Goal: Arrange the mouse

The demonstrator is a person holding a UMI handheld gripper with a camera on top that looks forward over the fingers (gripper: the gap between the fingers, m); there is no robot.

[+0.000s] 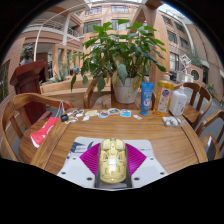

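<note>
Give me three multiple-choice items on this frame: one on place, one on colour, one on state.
1. Where is the pale yellow computer mouse?
A. Between the fingers of the hand-held gripper
B. Beside the potted plant
C. On a chair seat

2. What colour is the tall plastic bottle next to the leafy green plant in the white pot?
A. Red
B. Blue
C. Black

3. How is the hand-held gripper set?
A. Open and empty
B. Out of view
C. Shut on the mouse

Key: 1 A, the mouse sits between the magenta pads above the wooden table. 2 B, the bottle body is blue. 3 C, both pads press against the mouse's sides.
</note>
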